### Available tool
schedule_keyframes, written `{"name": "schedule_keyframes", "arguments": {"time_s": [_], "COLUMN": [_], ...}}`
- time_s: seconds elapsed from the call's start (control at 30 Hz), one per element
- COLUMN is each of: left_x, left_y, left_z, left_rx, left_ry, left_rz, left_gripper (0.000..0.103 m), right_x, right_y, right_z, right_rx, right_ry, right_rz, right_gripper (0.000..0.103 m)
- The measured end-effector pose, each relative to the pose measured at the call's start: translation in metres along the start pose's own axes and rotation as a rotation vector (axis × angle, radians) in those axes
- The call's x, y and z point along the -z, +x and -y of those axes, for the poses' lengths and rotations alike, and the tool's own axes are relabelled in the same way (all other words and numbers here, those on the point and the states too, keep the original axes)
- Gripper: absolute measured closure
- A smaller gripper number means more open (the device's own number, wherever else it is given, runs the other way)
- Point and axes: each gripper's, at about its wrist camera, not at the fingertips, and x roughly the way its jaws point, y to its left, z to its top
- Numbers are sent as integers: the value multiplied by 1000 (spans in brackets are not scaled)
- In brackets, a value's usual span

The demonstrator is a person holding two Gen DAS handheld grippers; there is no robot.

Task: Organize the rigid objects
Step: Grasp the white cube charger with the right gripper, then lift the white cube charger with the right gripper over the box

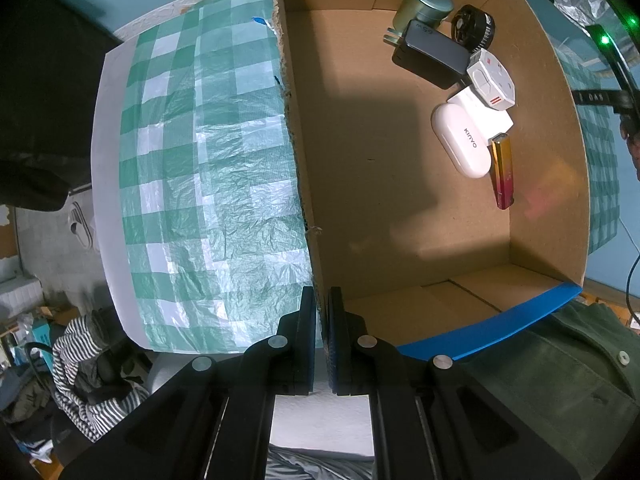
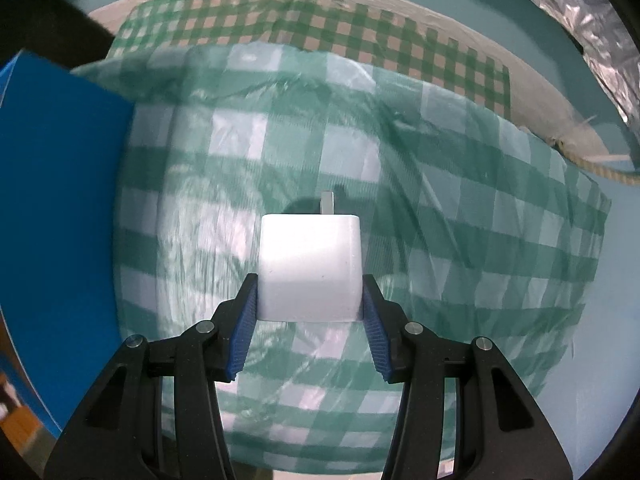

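So several items sit along the cardboard box's (image 1: 400, 200) far wall; right gripper (image 2: 310, 296) clamps a white charger (image 2: 308, 264), left gripper (image 1: 322, 320) pinches the box's wall.

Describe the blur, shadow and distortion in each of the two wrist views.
Left wrist view: sharp, strong fisheye bowing of the cardboard box walls, a broad dark shadow across its floor, dark vignette at the corners. Right wrist view: the checked cloth is smeared by motion blur, while the white charger block in the right tongs stays crisp but glare-washed.
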Motion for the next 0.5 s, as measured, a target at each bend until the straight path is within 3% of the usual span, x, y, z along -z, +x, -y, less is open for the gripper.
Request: {"name": "schedule_keyframes", "arguments": {"time_s": [0.5], "left_x": [0], "left_y": [0], "left_z": [1], "left_rx": [-7], "left_ry": [15], "left_rz": [-2], "left_gripper": [97], "right_x": [22], "right_y": [-36], "right_z": [-15], "right_rx": [-48], "right_ry": [-45], "right_rz": [73], "right_gripper": [54]}}
